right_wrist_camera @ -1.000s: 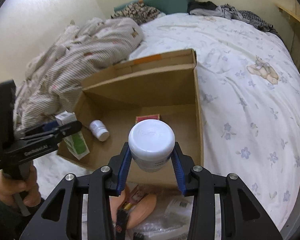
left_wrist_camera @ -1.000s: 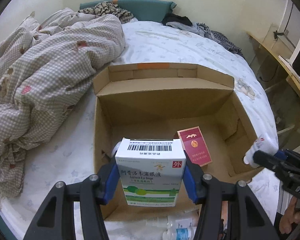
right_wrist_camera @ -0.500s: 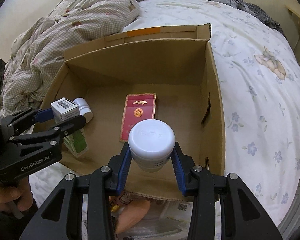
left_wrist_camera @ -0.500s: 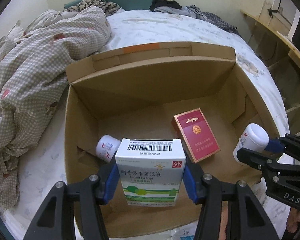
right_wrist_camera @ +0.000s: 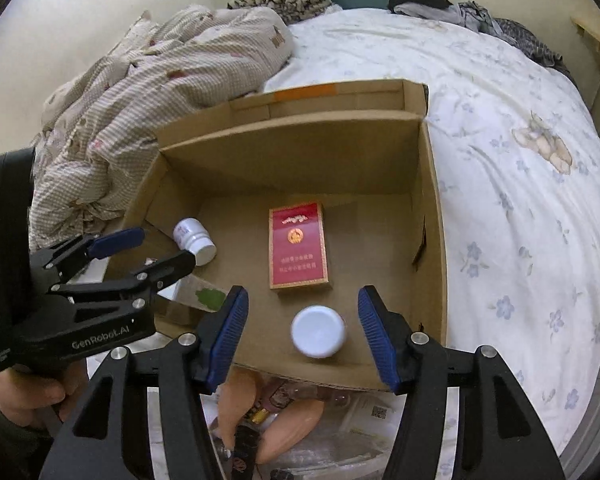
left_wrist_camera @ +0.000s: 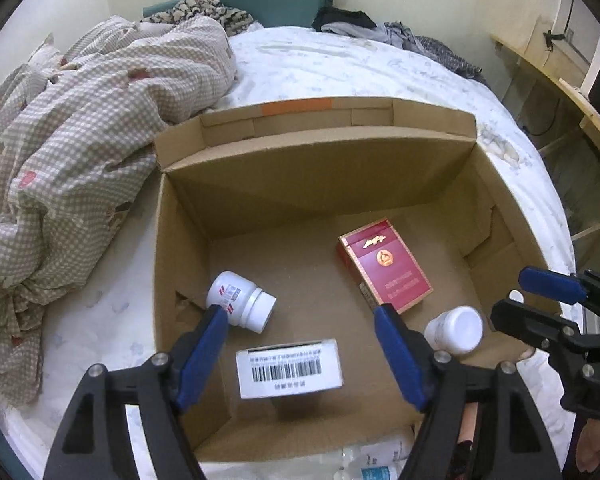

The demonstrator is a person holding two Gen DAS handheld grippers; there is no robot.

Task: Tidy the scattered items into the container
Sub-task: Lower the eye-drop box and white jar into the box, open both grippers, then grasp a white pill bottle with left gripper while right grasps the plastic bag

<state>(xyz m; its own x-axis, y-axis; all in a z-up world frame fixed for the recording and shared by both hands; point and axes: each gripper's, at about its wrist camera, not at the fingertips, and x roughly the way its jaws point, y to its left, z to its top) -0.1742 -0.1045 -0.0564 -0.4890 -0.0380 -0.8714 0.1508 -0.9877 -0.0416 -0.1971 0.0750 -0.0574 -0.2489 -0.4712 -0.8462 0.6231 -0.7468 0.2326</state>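
An open cardboard box (left_wrist_camera: 316, 152) (right_wrist_camera: 300, 136) sits on the bed. Both grippers hover over its near edge. My left gripper (left_wrist_camera: 300, 356) is open; the white and green medicine box (left_wrist_camera: 289, 368) is loose between its fingers, low in the cardboard box. It shows partly behind the left gripper in the right wrist view (right_wrist_camera: 204, 296). My right gripper (right_wrist_camera: 302, 336) is open; the white bottle (right_wrist_camera: 318, 331) (left_wrist_camera: 456, 329) is free between its fingers. A red cigarette pack (left_wrist_camera: 384, 266) (right_wrist_camera: 298, 245) and a second white bottle (left_wrist_camera: 242, 300) (right_wrist_camera: 194, 240) lie on the box floor.
A crumpled checked quilt (left_wrist_camera: 80, 152) lies left of the box. White flowered sheet (right_wrist_camera: 520, 200) spreads to the right. Loose bottles and packets (left_wrist_camera: 376, 464) (right_wrist_camera: 300, 428) lie on the bed in front of the box. Clothes (left_wrist_camera: 400, 36) are piled at the far end.
Both grippers have opened over the box. The medicine box has left the left gripper and the white bottle has left the right gripper; both now sit lower inside the box.
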